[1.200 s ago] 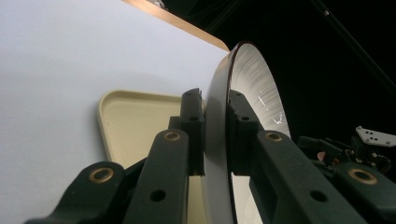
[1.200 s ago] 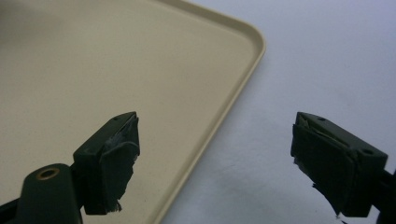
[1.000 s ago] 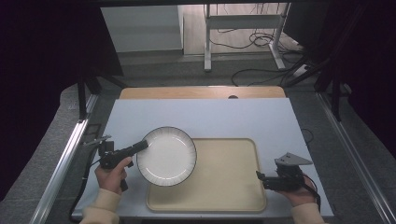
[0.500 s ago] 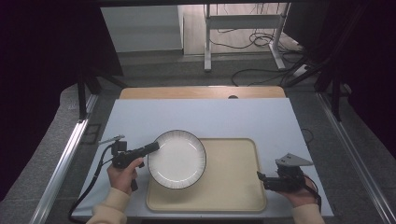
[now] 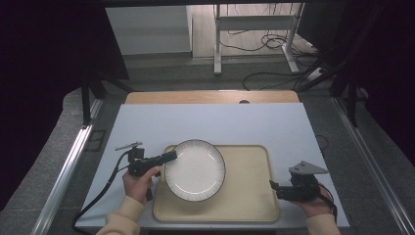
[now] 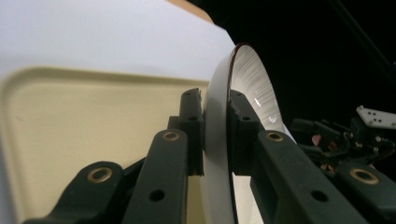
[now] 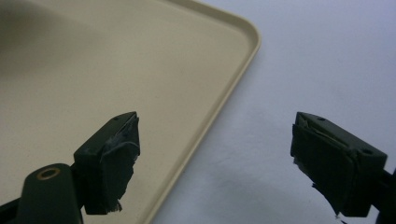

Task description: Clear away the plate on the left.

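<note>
A white plate [image 5: 195,170] with a dark rim hangs over the left half of a beige tray [image 5: 247,198]. My left gripper [image 5: 171,156] is shut on the plate's left rim. In the left gripper view its two black pads [image 6: 192,116] pinch the plate [image 6: 254,79] edge-on, with the tray [image 6: 93,121] beneath. My right gripper [image 5: 273,188] rests at the tray's right edge, open and holding nothing. In the right gripper view the gripper [image 7: 215,154] straddles the rim of the tray [image 7: 116,60], one jaw over the tray and one over the table [image 7: 327,56].
The pale table sheet [image 5: 220,127] stretches behind the tray to a wooden strip [image 5: 210,97] at the far edge. Metal rails [image 5: 68,166] run along both sides. A metal stand [image 5: 218,44] and cables [image 5: 274,44] are on the floor beyond.
My left gripper has carried the plate to the right, from the tray's left edge to over its left half. The right gripper has stayed put.
</note>
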Tool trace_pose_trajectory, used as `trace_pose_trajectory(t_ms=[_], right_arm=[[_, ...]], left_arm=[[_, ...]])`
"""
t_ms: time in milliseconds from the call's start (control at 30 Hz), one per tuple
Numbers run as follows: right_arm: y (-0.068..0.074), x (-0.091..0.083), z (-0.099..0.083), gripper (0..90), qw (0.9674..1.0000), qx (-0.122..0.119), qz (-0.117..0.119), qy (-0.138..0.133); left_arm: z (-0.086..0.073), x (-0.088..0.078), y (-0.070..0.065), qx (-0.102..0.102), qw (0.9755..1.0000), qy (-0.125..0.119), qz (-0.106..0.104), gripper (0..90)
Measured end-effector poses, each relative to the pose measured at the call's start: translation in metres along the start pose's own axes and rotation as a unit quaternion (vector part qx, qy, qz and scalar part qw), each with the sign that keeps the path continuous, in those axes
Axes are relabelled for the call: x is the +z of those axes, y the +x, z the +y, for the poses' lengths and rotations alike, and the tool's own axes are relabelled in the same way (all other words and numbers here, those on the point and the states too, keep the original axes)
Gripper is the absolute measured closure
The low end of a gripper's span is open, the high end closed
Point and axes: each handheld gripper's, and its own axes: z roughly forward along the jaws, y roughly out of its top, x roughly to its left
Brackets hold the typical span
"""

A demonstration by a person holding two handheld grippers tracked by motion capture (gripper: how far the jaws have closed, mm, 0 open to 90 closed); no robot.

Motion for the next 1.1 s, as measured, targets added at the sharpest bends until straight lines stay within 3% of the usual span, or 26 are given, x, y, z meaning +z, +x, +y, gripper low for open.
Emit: trace_pose_trajectory(t_ms=[33,167,333,667,1100], right_arm=[[0.0,0.0,0.0,16.4,1.0,0.001,-0.001,0.002],[-0.001,-0.001,0.0,16.4,1.0,0.001,-0.004,0.002],[-0.001,-0.001,-0.001,16.5,1.0,-0.001,-0.005,0.003],[-0.001,-0.001,-0.001,16.5,1.0,0.002,-0.003,0.002],[0.0,0.0,-0.001,16.5,1.0,-0.002,-0.005,0.005]], left_arm=[[0.0,0.005,-0.006,0.009,0.9999,0.005,-0.001,79.6],[-0.003,0.017,-0.01,0.01,0.9996,0.019,-0.017,79.7],[-0.006,0.03,-0.015,0.018,0.9991,0.035,-0.016,79.6],[-0.011,0.051,-0.009,0.008,0.9986,0.052,-0.011,79.2],[-0.014,0.064,0.001,0.0,0.998,0.063,0.007,79.9]])
